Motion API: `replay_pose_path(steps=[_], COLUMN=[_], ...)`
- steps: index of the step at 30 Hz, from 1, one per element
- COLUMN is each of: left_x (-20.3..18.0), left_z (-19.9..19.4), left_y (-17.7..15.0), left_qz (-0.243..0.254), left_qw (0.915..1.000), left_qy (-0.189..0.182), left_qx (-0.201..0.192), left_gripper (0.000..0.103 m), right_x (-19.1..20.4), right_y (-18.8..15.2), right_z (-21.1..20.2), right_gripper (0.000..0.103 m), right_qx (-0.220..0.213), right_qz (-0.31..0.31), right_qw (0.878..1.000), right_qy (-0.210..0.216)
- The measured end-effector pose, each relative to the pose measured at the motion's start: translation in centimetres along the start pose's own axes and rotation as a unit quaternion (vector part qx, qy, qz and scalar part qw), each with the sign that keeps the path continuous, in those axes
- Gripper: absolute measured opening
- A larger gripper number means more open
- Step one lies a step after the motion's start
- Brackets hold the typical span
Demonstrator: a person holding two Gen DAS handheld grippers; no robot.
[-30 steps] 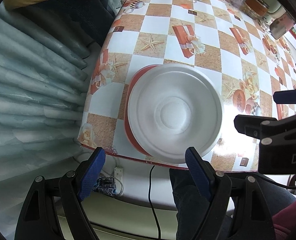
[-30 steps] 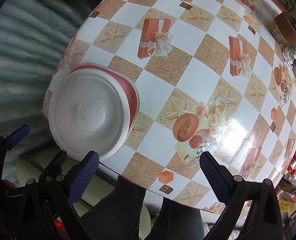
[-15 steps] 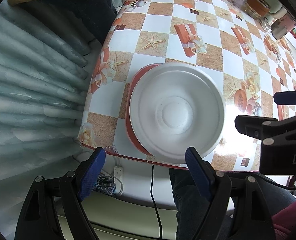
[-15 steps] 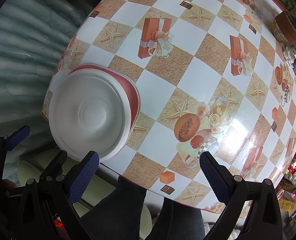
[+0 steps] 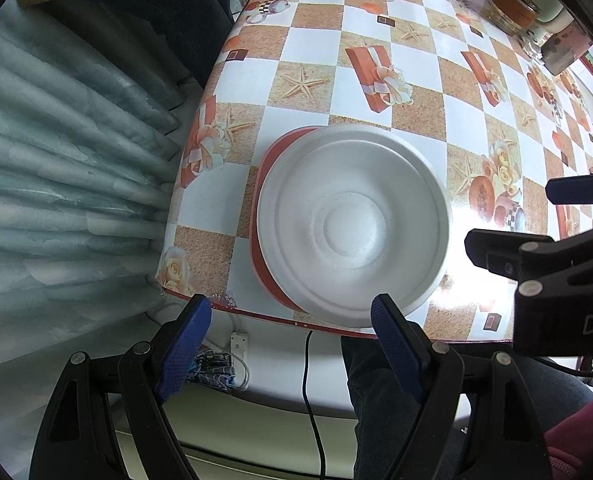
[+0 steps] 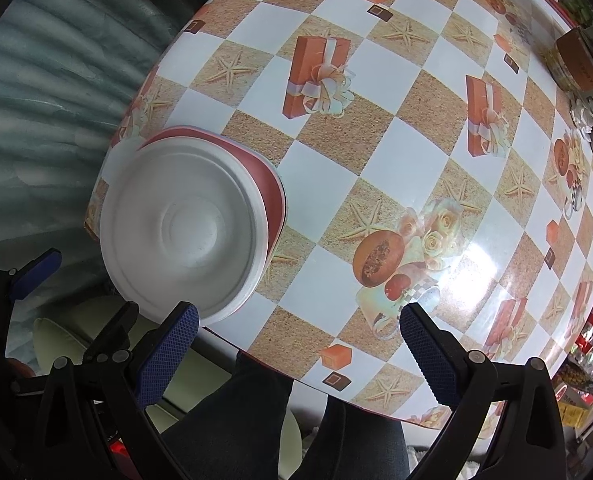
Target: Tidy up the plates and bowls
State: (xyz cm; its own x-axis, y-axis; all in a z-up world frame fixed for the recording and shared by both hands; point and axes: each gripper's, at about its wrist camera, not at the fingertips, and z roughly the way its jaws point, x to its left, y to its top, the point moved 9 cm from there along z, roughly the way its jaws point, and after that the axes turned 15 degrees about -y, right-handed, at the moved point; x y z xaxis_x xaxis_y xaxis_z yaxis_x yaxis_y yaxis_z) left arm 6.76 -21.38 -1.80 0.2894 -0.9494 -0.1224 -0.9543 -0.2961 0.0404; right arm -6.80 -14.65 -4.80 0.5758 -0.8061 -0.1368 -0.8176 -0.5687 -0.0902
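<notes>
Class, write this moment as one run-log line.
left gripper: open, empty | right gripper: open, empty | white dish: upside down on red dish | table edge

The white plate [image 5: 352, 226] hides most of the red plate [image 5: 262, 200] beneath

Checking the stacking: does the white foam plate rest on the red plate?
Touching. In the right wrist view the white foam plate sits directly on the red plate, no gap.
</notes>
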Motion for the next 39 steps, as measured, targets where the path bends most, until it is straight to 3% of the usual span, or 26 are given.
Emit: replay_pose_path(steps=[39], left_x=[0.23], left_z=[0.16], left_y=[0.1], left_qz=[-0.008], left_qw=[0.9999], left_qy=[0.005], left_qx=[0.005], left_gripper=[0.085], right_x=[0.53], right_y=[0.22], right_z=[-0.21], right_gripper=[0.101], right_qx=[-0.01], right_qz=[-0.02], right_qw=[1.0], right_qy=[-0.003])
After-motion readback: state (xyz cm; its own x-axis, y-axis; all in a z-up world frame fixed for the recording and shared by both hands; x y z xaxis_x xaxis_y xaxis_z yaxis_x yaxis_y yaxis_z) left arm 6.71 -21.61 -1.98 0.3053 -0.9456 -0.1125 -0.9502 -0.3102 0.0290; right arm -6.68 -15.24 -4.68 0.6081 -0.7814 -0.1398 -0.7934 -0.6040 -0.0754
